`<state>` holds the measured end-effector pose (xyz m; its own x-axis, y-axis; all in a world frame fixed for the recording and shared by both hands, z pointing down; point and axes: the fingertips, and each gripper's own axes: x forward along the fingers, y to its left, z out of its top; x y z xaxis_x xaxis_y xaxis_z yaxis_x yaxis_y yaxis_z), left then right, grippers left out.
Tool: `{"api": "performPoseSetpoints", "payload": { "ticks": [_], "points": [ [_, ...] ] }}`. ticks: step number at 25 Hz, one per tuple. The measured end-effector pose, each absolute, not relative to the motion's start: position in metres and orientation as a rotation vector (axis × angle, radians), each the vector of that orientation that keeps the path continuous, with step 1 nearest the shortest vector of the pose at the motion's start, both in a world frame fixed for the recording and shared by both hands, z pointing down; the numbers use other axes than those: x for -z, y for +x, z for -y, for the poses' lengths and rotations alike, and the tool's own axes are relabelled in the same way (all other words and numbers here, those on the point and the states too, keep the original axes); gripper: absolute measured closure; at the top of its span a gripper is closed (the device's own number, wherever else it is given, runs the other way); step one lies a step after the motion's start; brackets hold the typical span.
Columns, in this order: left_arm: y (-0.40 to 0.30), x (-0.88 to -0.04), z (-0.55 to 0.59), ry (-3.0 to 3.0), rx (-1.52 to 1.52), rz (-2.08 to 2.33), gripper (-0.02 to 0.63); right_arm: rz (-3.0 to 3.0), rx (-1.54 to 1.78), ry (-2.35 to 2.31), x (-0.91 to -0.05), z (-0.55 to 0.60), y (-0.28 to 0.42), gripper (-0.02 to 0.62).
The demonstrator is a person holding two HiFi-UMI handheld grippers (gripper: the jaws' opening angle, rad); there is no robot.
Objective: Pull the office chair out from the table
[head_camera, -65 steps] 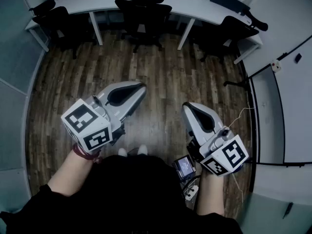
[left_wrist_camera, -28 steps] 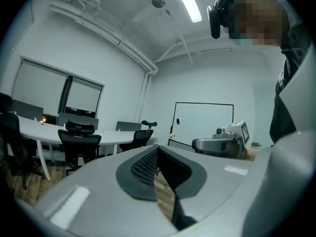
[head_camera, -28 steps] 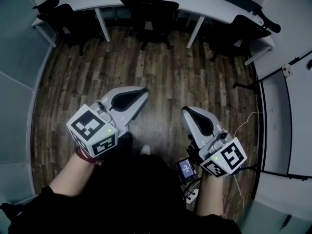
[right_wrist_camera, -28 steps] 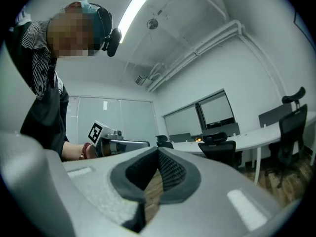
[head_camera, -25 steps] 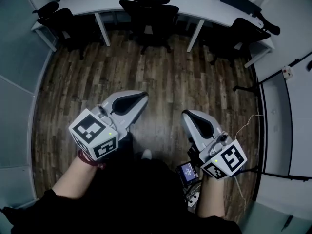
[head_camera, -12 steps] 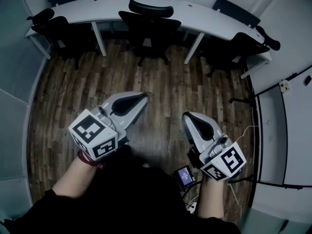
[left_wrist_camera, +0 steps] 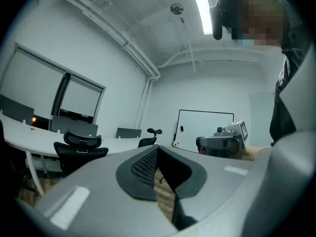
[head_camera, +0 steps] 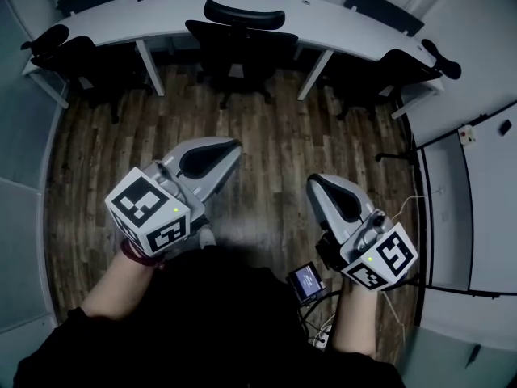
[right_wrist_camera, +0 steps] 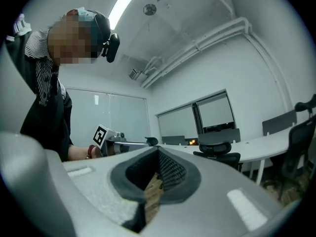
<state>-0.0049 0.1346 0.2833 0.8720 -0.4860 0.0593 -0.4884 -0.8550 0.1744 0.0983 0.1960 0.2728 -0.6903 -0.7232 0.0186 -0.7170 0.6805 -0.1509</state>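
Note:
A black office chair (head_camera: 241, 40) with a headrest is tucked under the middle of the curved white table (head_camera: 331, 18) at the far side of the room. It also shows small in the left gripper view as the chair (left_wrist_camera: 79, 151) and in the right gripper view as the chair (right_wrist_camera: 217, 155). My left gripper (head_camera: 233, 147) and right gripper (head_camera: 317, 186) are held level over the wooden floor, well short of the chair. Both are shut with nothing between the jaws, as seen on the left gripper (left_wrist_camera: 158, 151) and the right gripper (right_wrist_camera: 158, 154).
Two more black chairs stand at the table, a left chair (head_camera: 77, 55) and a right chair (head_camera: 380, 67). White partition panels (head_camera: 477, 176) line the right side. A small screen device (head_camera: 307, 280) and cables hang at the person's waist. Plank floor (head_camera: 266, 136) lies between me and the table.
The person has walked toward the table, carrying both grippers forward with them. The table and chairs sit a little lower and nearer in the head view. Both grippers stayed shut.

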Motion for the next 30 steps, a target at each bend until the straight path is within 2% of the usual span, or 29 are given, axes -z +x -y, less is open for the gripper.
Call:
{"api": "performPoseSetpoints", "payload": {
  "ticks": [13,30],
  "points": [
    [-0.054,-0.295,-0.082,2.848,0.036,0.653,0.604,-2.835,0.227,-1.282,-0.281,-0.159,0.046,0.594],
    [-0.069,-0.295,0.011,2.868,0.013,0.723,0.604,-2.874,0.240,-1.189,-0.285,-0.049,0.033,0.594]
  ]
}}
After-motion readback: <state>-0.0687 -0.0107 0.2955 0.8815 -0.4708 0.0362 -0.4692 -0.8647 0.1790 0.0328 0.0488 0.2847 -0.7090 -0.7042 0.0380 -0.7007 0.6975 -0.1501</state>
